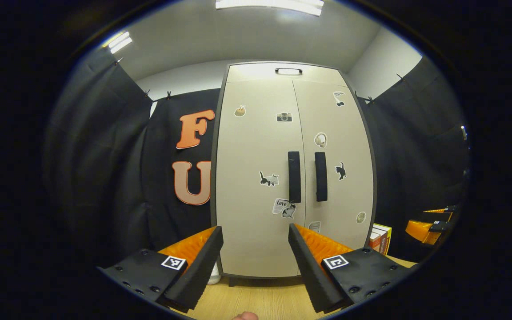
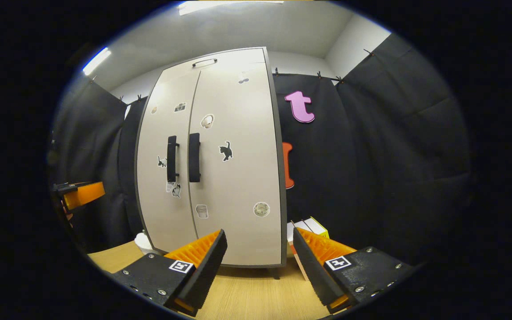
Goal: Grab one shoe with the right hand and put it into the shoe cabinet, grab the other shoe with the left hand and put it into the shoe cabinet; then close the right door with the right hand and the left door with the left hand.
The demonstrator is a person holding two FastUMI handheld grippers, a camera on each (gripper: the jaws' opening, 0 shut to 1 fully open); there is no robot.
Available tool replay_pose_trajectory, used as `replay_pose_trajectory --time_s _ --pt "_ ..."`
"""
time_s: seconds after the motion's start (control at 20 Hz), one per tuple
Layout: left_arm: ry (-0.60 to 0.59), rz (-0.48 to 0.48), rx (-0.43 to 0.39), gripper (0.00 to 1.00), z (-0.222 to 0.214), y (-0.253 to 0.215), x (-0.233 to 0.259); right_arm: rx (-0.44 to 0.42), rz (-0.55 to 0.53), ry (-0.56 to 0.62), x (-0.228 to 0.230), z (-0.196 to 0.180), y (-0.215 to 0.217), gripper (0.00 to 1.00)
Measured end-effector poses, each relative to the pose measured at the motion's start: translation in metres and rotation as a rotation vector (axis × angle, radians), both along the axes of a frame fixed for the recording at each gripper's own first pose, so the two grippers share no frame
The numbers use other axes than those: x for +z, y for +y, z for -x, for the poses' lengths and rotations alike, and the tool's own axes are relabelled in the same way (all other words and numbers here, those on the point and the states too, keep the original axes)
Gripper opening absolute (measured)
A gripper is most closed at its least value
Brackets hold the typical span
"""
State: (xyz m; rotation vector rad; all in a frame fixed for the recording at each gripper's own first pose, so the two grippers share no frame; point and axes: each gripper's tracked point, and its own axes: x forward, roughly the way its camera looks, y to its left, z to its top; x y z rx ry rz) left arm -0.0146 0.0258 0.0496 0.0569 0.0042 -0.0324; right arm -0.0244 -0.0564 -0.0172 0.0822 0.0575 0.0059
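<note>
Left gripper (image 1: 256, 262) has its fingers spread with nothing between them, aimed at the shoe cabinet (image 1: 256, 213) at 12 o'clock; left door (image 1: 256, 146) and right door (image 1: 334, 146) both closed. Right gripper (image 2: 259, 262) also spread and empty, with the cabinet at 11 o'clock and boxes (image 2: 311, 226) beside it at 1 o'clock.

Both views face the shut shoe cabinet (image 1: 294, 178) from nearby, probably low.

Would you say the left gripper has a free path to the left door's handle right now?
Probably yes: the left gripper is open and faces the closed cabinet; nothing stands between its fingers and the left door handle.
</note>
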Motion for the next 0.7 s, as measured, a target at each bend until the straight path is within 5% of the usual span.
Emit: replay_pose_trajectory --time_s 0.7 --pt "0.047 0.074 0.03 0.97 0.021 0.017 -0.014 -0.019 -0.004 0.013 -0.004 0.017 -0.006 0.92"
